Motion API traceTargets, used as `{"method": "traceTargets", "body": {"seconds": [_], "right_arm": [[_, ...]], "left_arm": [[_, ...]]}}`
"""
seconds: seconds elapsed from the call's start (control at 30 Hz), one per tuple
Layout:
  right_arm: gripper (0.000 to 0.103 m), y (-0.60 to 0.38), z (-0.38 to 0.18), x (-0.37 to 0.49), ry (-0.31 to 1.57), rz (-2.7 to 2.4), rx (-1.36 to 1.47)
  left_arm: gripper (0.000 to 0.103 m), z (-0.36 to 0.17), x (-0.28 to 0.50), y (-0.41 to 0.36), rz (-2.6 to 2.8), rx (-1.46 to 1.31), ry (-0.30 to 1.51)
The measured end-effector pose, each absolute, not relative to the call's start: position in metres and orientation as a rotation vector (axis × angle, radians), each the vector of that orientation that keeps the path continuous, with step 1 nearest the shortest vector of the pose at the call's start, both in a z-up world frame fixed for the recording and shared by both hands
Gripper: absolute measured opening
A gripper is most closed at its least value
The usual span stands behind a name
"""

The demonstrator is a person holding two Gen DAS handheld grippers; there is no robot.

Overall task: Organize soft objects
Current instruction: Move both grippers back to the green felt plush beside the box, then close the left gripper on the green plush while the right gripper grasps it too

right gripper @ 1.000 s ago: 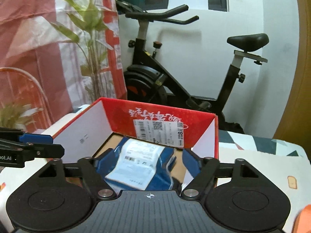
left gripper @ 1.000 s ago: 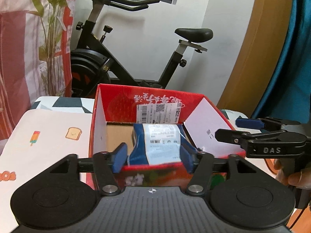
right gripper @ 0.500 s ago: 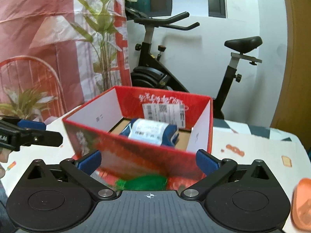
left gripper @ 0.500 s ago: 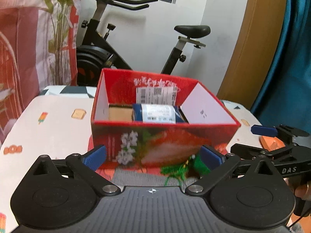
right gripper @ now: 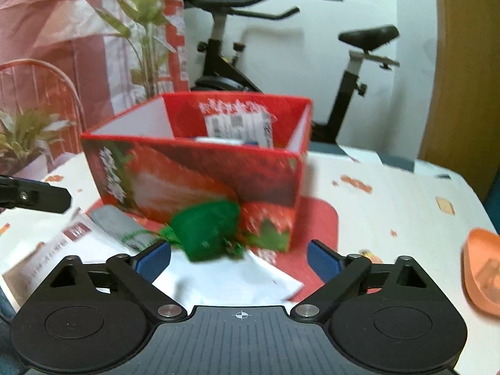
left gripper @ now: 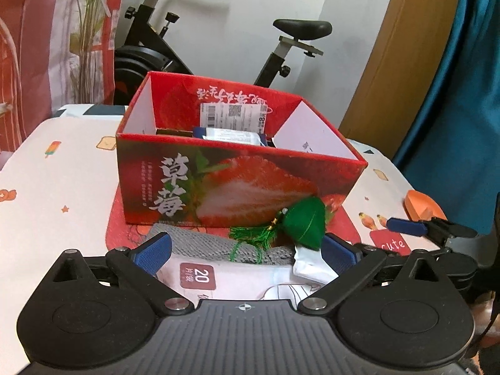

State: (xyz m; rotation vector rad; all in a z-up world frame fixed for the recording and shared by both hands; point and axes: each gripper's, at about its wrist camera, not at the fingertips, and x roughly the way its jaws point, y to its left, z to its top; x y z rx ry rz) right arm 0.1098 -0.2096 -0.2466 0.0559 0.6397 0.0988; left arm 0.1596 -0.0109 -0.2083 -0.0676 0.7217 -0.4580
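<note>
A red strawberry box [left gripper: 237,184] stands on the table with a blue-and-white soft pack [left gripper: 231,136] inside. In front of it lie a green tasselled pouch [left gripper: 304,223], a grey knitted cloth [left gripper: 206,245] and a white packet [left gripper: 237,276]. My left gripper [left gripper: 245,251] is open and empty, its jaws wide over these items. My right gripper [right gripper: 239,257] is open and empty, near the green pouch [right gripper: 207,228], the grey cloth [right gripper: 117,223] and the white packet [right gripper: 218,278], in front of the box [right gripper: 200,175].
An orange object [right gripper: 482,265] lies at the table's right edge, also in the left wrist view [left gripper: 420,206]. A red mat [left gripper: 347,228] lies under the box. An exercise bike [left gripper: 218,40] and a plant [right gripper: 147,37] stand behind the table.
Both grippers opened, let go of the blue-and-white pack in the box, and pulled back towards me. The pouch, cloth and packet in front of the box came into view.
</note>
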Motion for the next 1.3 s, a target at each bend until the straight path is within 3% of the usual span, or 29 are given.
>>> {"method": "traceTargets", "body": {"seconds": [0.63, 0.83, 1.07, 1.3], "right_arm": [[0.042, -0.200, -0.268, 0.091, 0.782, 0.174, 0.183], [0.043, -0.190, -0.265, 0.094, 0.787, 0.203, 0.164], [0.043, -0.199, -0.262, 0.106, 0.756, 0.180, 0.173], [0.047, -0.194, -0.264, 0.136, 0.704, 0.193, 0.070]], "left_arm": [[0.076, -0.228, 0.151, -0.014, -0.511, -0.143, 0.808], [0.071, -0.231, 0.153, -0.011, -0.503, -0.164, 0.814], [0.058, -0.229, 0.170, -0.014, -0.516, -0.176, 0.812], [0.058, -0.225, 0.215, -0.037, -0.567, -0.201, 0.859]]}}
